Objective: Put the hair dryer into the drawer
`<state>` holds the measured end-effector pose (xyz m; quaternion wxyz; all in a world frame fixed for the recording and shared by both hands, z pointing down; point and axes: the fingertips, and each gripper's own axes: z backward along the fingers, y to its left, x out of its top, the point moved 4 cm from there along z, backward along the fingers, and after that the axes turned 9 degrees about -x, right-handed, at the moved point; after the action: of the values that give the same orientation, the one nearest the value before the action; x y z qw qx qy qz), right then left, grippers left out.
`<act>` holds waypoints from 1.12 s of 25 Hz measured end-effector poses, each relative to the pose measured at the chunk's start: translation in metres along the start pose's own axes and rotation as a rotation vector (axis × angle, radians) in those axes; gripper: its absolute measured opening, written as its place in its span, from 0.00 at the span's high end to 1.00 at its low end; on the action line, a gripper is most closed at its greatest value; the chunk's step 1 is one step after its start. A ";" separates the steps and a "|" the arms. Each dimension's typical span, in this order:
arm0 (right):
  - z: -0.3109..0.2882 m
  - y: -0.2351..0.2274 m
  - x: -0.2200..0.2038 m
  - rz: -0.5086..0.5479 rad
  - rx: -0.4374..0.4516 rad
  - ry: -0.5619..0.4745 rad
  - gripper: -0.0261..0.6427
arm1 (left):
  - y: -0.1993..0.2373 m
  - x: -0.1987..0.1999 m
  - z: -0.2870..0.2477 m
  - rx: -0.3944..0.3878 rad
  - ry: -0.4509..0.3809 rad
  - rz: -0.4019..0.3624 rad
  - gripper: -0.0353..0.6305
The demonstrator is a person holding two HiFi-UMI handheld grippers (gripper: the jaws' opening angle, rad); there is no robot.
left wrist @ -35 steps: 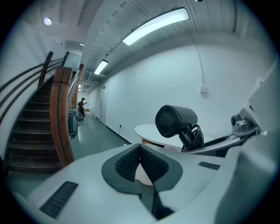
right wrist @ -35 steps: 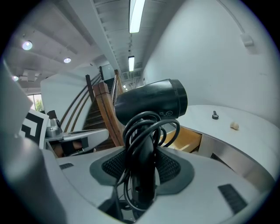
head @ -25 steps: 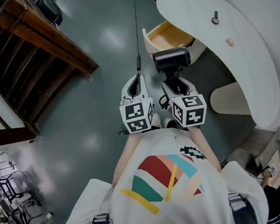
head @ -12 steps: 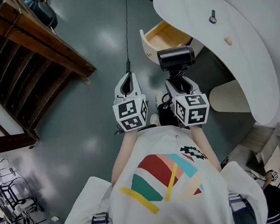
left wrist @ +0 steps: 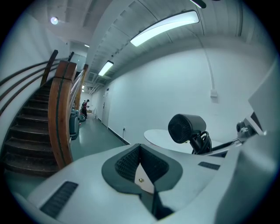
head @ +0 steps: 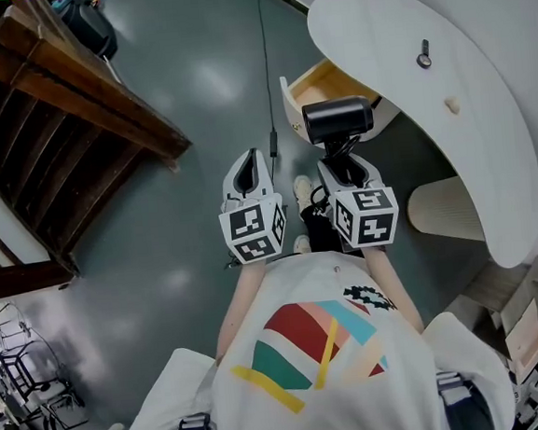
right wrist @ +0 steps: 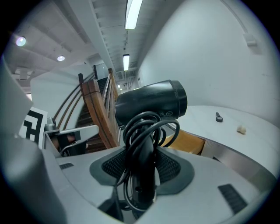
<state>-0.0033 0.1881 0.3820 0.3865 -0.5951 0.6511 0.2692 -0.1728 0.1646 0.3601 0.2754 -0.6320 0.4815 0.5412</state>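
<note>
The person stands on the grey floor point(head: 192, 85) with both arms held out, facing a curved white bench point(head: 487, 143). The right gripper point(head: 343, 163) is clamped on the handle of the black hair dryer point(head: 337, 119). In the right gripper view its ribbed pads point(right wrist: 173, 168) press the handle from both sides, and the dryer's black cord point(right wrist: 146, 124) is looped in coils around that handle. The dryer stands handle-down in the grip with its barrel lying crosswise above the jaws. Seen from the head view, it hangs just in front of the open wooden drawer point(head: 317, 85), which juts out from under the bench's edge. The dryer is not inside the drawer. The left gripper point(head: 249, 164) is held out beside the right one and a little apart from it. Its jaws are drawn together at the tips and nothing sits between them. A small dark object point(head: 423, 53) and a small pale one point(head: 452, 104) lie well apart on the bench top. A dark wooden staircase point(head: 71, 86) rises off to the person's left.
</note>
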 end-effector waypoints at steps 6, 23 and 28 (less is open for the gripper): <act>-0.037 0.000 0.021 0.024 0.029 0.006 0.66 | 0.007 0.012 -0.038 -0.013 0.000 -0.028 0.92; -0.153 -0.046 0.105 0.040 0.048 0.024 0.66 | 0.035 0.069 -0.179 -0.026 -0.021 -0.050 0.92; -0.173 -0.057 0.121 0.049 0.042 0.022 0.66 | 0.038 0.080 -0.206 -0.021 -0.020 -0.048 0.92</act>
<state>0.0224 -0.0291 0.3844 0.3848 -0.5737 0.6754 0.2583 -0.1246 -0.0543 0.3446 0.2864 -0.6410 0.4576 0.5456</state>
